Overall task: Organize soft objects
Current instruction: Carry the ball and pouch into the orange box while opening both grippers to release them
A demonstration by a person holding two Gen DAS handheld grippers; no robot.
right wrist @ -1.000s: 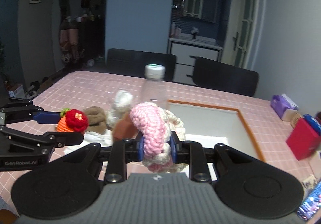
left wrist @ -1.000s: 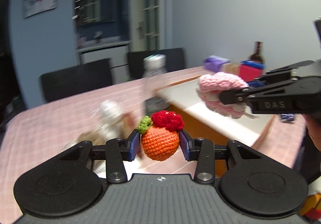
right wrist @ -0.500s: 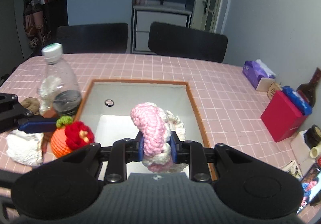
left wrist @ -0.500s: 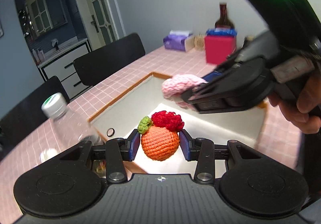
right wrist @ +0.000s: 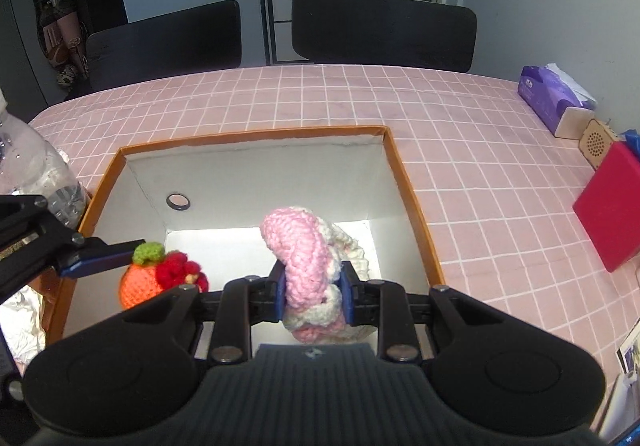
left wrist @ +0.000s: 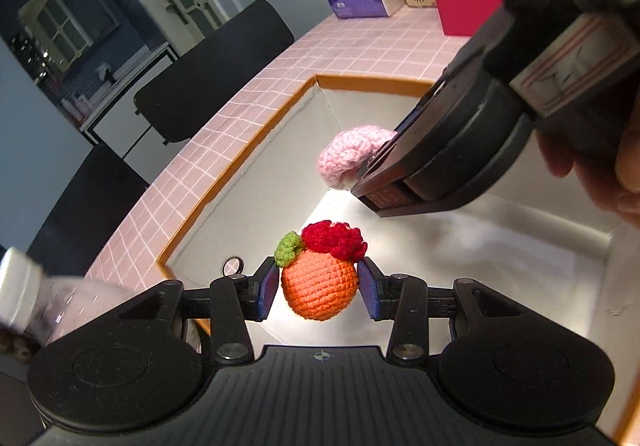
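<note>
My left gripper is shut on an orange crochet ball with a red flower and green leaf, held above the white box with orange rim. The ball also shows in the right wrist view, over the box's left side. My right gripper is shut on a pink and cream crochet piece, held over the middle of the box. In the left wrist view the pink piece and the right gripper body sit above and to the right of the ball.
A clear plastic bottle stands just left of the box. A white cloth lies at the box's near left. A purple tissue pack, a small wooden box and a red box stand at the right. Two black chairs stand behind the pink tiled table.
Both grippers have moved forward and tipped down over the box, each still holding its crochet piece. The bottle has slid to the left edge of both views.
</note>
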